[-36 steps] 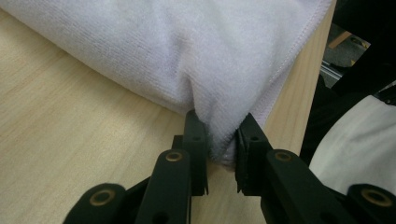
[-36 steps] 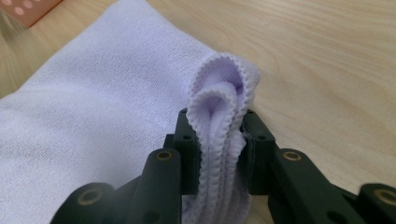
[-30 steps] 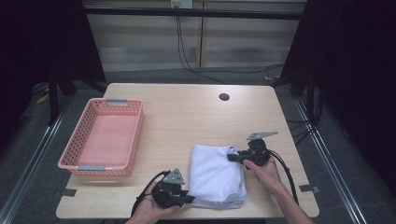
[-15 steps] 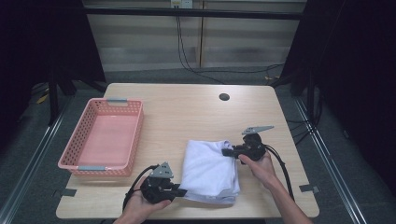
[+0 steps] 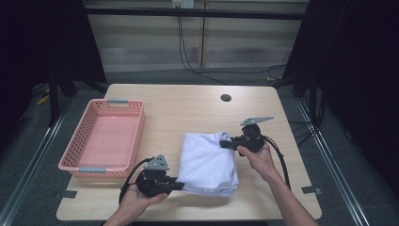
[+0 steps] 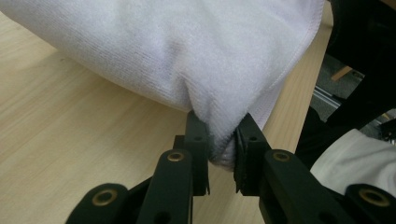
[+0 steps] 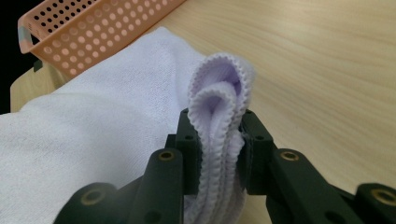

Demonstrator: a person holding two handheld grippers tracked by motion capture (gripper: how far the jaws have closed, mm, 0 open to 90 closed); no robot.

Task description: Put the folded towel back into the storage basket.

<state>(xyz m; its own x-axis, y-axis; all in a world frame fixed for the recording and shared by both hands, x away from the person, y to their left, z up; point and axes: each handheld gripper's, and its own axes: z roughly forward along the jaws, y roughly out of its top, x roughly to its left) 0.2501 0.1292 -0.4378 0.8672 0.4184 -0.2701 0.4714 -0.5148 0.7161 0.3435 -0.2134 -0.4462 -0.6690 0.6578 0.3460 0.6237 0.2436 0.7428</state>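
A folded white towel [image 5: 207,162] lies on the wooden table [image 5: 188,113], right of the basket. My left gripper [image 5: 178,184] is shut on the towel's near left corner, and in the left gripper view the cloth [image 6: 187,60] bunches between the two black jaws of that gripper [image 6: 222,149]. My right gripper [image 5: 225,143] is shut on the far right corner, where the folded hem [image 7: 219,116] stands pinched between the jaws of that gripper [image 7: 217,140]. Both pinched corners are raised a little off the table.
A pink perforated basket [image 5: 106,136] stands empty at the table's left side. A dark round hole [image 5: 226,98] marks the tabletop at the back. Black cables trail from both grippers toward the near edge. Dark floor surrounds the table.
Both grippers have carried the towel to the left and lifted its corners slightly. The towel now lies closer to the basket.
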